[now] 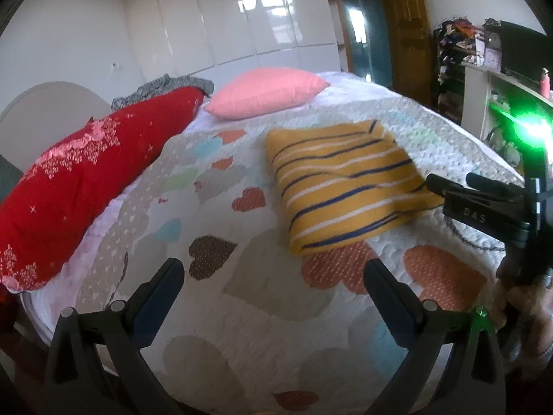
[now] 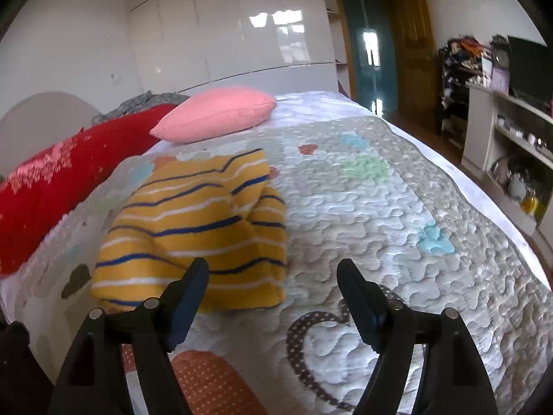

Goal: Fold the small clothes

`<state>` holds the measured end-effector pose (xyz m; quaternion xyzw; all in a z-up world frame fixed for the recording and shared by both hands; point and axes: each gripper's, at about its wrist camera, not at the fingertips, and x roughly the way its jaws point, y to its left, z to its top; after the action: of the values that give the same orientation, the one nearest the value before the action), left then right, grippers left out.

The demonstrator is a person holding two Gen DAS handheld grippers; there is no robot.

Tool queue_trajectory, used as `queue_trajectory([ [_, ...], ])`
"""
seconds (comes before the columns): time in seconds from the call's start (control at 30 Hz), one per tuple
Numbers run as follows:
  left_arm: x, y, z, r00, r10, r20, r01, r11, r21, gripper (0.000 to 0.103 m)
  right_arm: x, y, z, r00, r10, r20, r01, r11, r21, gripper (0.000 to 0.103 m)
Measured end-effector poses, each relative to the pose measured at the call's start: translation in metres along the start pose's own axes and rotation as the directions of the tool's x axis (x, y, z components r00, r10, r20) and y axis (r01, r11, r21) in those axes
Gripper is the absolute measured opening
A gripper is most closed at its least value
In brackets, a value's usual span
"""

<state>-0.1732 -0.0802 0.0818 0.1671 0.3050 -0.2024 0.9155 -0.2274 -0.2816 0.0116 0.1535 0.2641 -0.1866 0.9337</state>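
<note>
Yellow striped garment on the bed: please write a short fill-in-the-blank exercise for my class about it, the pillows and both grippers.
1. The yellow striped garment lies ____ on the quilt.
2. Both the left gripper and the right gripper are ____, holding nothing.
3. The pillow beyond the garment is ____ in colour.

Missing words: folded; open; pink
</note>
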Motion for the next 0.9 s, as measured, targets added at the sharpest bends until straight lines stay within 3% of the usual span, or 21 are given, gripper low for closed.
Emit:
queue_trajectory([
  [0.37, 0.021, 0.015, -0.01, 0.995, -0.016, -0.094, 0.01, 0.998, -0.06, 0.103, 0.005, 0.007, -0.01, 0.999, -0.015, -0.032, 0.015, 1.0, -0.009, 0.083],
  [0.9, 0.029, 0.016, -0.017, 0.992, -0.013, -0.122, 0.006, 0.998, -0.057, 0.103, 0.005, 0.022, -0.017, 0.999, -0.035, -0.022, 0.034, 0.996, -0.081, 0.085],
])
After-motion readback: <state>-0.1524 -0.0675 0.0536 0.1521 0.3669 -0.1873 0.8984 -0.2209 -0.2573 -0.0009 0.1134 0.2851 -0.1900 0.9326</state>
